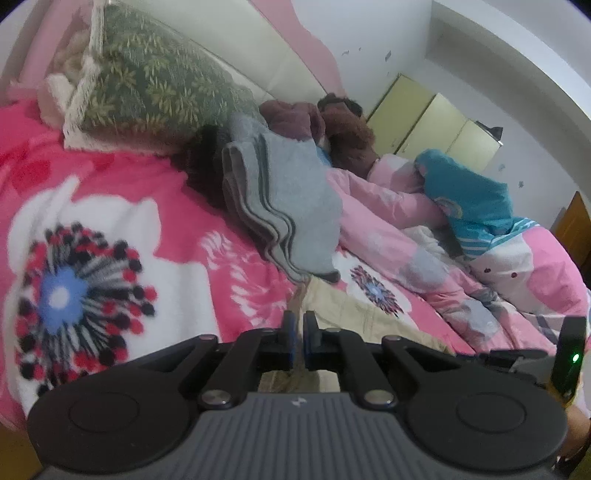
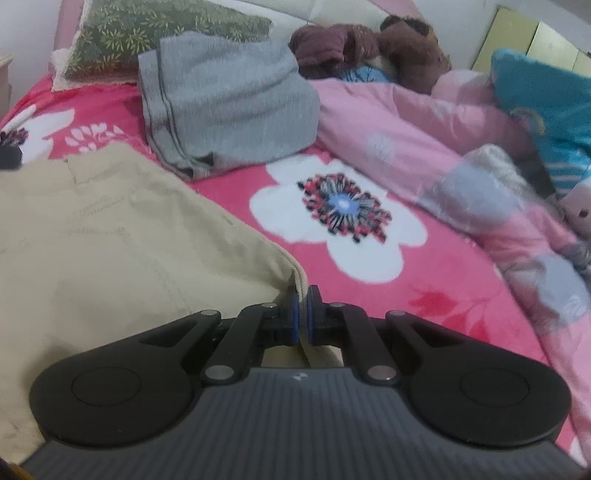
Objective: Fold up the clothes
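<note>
A beige garment [image 2: 110, 236] lies spread on the red floral blanket [image 2: 369, 269]. My right gripper [image 2: 302, 295] is shut on its near right corner, and the cloth shows pinched between the blue pads. In the left wrist view the same beige garment [image 1: 351, 314] lies just beyond my left gripper [image 1: 298, 321]. Its fingers stand almost together at the garment's left edge, with beige cloth under and between them. A folded grey garment [image 1: 291, 206] [image 2: 229, 99] rests farther back on the bed.
A green leaf-print pillow [image 1: 147, 77] [image 2: 147, 33] leans at the headboard. A rumpled pink quilt [image 1: 406, 240] [image 2: 461, 155], a teal garment [image 1: 472, 199] [image 2: 546, 96] and a brown plush toy [image 1: 351, 136] [image 2: 410, 48] crowd the right side. Yellow cabinets [image 1: 432, 118] stand behind.
</note>
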Demonstrator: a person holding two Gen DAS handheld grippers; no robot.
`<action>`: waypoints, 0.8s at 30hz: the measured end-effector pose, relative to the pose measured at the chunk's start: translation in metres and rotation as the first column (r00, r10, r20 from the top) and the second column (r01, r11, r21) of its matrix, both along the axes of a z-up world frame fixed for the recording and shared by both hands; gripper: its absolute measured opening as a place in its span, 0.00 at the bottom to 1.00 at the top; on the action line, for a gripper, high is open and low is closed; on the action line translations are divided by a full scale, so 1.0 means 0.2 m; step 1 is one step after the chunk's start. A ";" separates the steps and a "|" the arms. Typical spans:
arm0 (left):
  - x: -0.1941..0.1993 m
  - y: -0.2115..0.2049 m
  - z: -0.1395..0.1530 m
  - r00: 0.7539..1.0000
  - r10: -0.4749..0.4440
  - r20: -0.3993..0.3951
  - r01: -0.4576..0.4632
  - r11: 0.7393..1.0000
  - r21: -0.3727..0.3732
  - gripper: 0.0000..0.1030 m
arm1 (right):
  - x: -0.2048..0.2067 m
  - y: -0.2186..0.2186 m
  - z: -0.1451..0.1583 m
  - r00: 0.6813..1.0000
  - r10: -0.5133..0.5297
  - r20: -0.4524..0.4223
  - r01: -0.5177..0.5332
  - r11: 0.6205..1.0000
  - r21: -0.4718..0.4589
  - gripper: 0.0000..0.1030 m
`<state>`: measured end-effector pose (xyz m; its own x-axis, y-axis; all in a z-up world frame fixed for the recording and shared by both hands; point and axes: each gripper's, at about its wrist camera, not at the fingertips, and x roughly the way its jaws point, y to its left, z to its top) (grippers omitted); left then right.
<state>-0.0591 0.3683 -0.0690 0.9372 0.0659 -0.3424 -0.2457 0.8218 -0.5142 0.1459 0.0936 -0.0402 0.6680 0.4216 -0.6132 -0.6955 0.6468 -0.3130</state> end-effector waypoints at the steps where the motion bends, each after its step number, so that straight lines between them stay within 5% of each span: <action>1: -0.01 0.00 0.03 1.000 0.011 0.017 -0.011 1.000 0.017 0.08 | 0.00 0.00 -0.01 1.000 -0.002 -0.003 0.002 1.000 0.006 0.03; 5: 0.07 -0.04 0.16 0.996 -0.070 0.063 0.065 0.995 0.071 0.13 | -0.01 -0.02 -0.01 1.000 0.004 0.002 -0.004 1.000 0.031 0.03; 11: 0.55 -0.10 0.21 0.949 -0.304 -0.085 0.300 0.952 -0.057 0.23 | -0.02 -0.04 -0.03 0.999 0.043 0.014 -0.043 0.999 0.027 0.03; 16: 0.78 -0.14 0.00 0.927 -0.280 -0.249 0.272 0.960 -0.064 0.20 | 0.00 -0.06 -0.07 0.997 0.076 0.007 -0.077 0.997 0.030 0.04; 17: 0.82 -0.15 -0.04 0.920 -0.271 -0.282 0.265 0.962 -0.062 0.11 | 0.01 -0.06 -0.08 0.997 0.082 0.002 -0.082 0.996 0.033 0.05; 22: 0.79 -0.12 -0.12 0.938 -0.215 -0.273 0.202 0.976 -0.074 0.07 | 0.07 -0.11 -0.10 0.995 0.088 -0.054 -0.083 0.992 0.090 0.09; 24: 0.79 -0.15 -0.12 0.942 -0.196 -0.274 0.197 0.980 -0.026 0.07 | 0.14 -0.15 -0.09 0.991 0.066 -0.113 -0.049 0.988 0.149 0.27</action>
<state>0.0989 0.3386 -0.0932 0.8020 -0.1089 -0.5873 -0.2102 0.8688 -0.4483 0.1737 0.0644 -0.0589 0.5671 0.5475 -0.6153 -0.7591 0.6374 -0.1325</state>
